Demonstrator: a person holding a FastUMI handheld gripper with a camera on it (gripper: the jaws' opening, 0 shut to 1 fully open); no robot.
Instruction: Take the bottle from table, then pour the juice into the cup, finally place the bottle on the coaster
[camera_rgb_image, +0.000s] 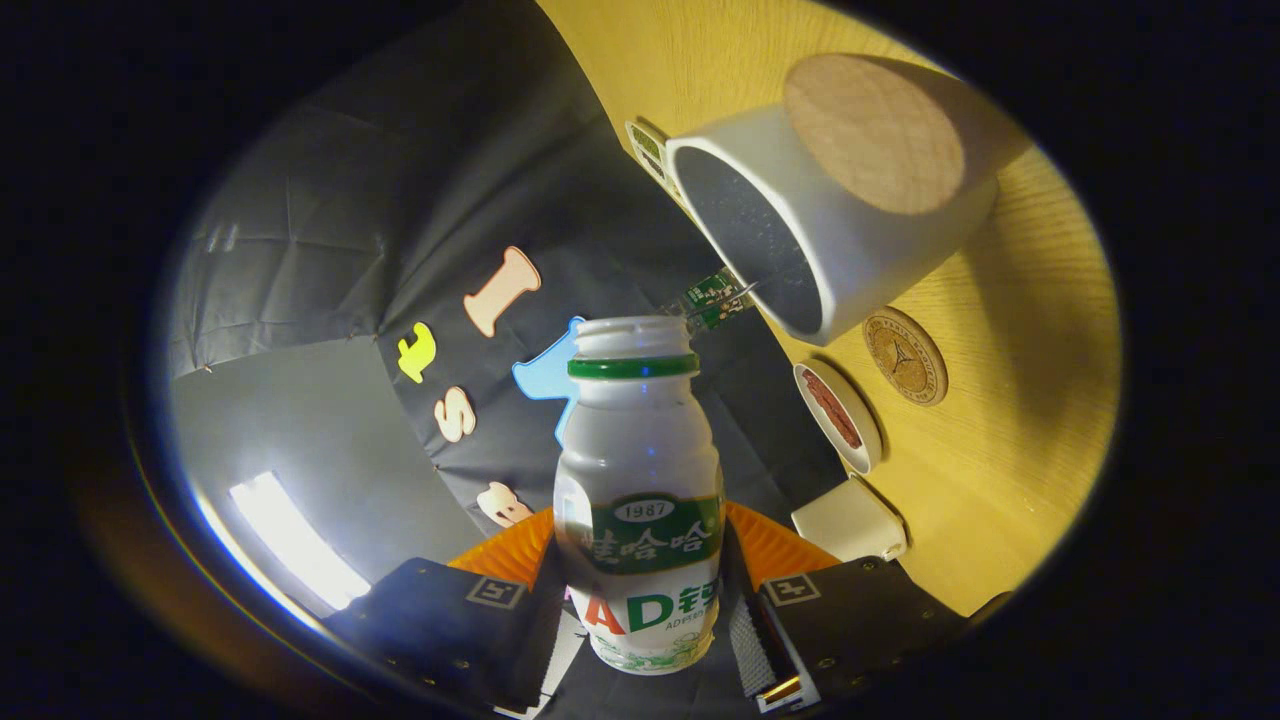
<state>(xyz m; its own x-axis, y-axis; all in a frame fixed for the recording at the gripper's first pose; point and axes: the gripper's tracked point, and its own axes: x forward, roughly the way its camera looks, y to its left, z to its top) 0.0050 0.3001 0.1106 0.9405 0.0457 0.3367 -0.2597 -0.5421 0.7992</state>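
Observation:
My gripper (640, 575) is shut on a white plastic bottle (640, 480) with a green neck ring and a green label. Both fingers press its lower body, and its uncapped mouth points away from me. The whole view is rolled, so the wooden table (1010, 400) stands up beside the bottle. A white cup (800, 230) with a dark inside stands on that table, its opening turned toward the bottle's mouth. The mouth lies just short of the cup's rim. Beyond the cup's base a round cork coaster (905, 355) with a dark emblem lies flat on the table.
A white container with a round wooden top (875, 130) stands against the cup. A small white dish with something red (840, 415) and a white block (850, 520) sit near the coaster. A small green board (715, 295) hangs at the table's edge.

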